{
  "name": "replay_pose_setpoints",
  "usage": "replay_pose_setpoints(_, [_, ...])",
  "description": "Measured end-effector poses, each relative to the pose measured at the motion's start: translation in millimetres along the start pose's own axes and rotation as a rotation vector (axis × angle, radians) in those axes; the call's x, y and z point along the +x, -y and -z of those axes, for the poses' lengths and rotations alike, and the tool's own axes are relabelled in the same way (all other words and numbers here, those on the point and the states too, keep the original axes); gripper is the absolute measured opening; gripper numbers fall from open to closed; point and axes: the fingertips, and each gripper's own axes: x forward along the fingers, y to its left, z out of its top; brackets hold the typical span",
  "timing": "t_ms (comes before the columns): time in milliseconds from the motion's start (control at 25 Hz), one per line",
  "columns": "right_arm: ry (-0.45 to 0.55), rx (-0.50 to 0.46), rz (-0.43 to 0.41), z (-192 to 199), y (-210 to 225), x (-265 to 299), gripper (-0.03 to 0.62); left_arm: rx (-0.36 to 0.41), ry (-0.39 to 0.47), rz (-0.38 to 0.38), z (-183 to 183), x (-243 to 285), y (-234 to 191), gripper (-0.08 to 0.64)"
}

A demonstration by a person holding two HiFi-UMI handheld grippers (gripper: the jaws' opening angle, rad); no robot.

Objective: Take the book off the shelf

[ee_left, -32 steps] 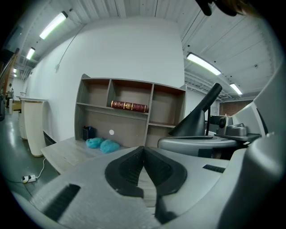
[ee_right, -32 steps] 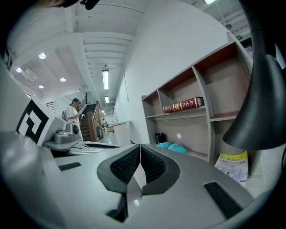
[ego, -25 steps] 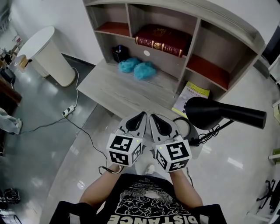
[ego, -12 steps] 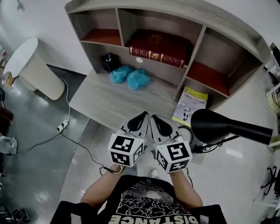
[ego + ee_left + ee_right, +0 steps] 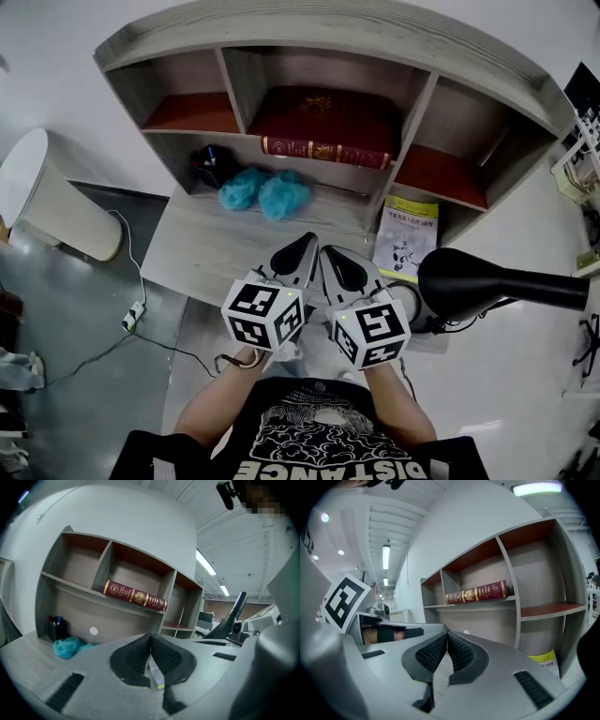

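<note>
Lying book: dark red hardback book with gilt spine (image 5: pixel 323 127), flat in the middle compartment of the grey wooden shelf (image 5: pixel 417 117).
Left gripper (image 5: pixel 302 251): jaws clenched on nothing, in front of the shelf, below the book.
Right gripper (image 5: pixel 334 257): jaws clenched on nothing, just beside the left gripper.
Turquoise fluffy bundles (image 5: pixel 262 192): beneath that compartment.

Matt grey wood-grain shelf (image 5: pixel 328 28), glossy gilt-stamped maroon book (image 5: pixel 323 127).
</note>
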Motion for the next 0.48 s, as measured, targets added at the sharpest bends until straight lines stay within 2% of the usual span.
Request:
replay_pose_setpoints(240, [0.018, 0.005, 0.079, -11, 5, 23, 0.017, -0.134, 0.046, 0.122, -29, 16, -19, 0.009])
replay_pose_setpoints(480, [0.019, 0.007, 0.142, -13, 7, 35, 0.017, -0.374, 0.104, 0.223, -57, 32, -43, 0.011])
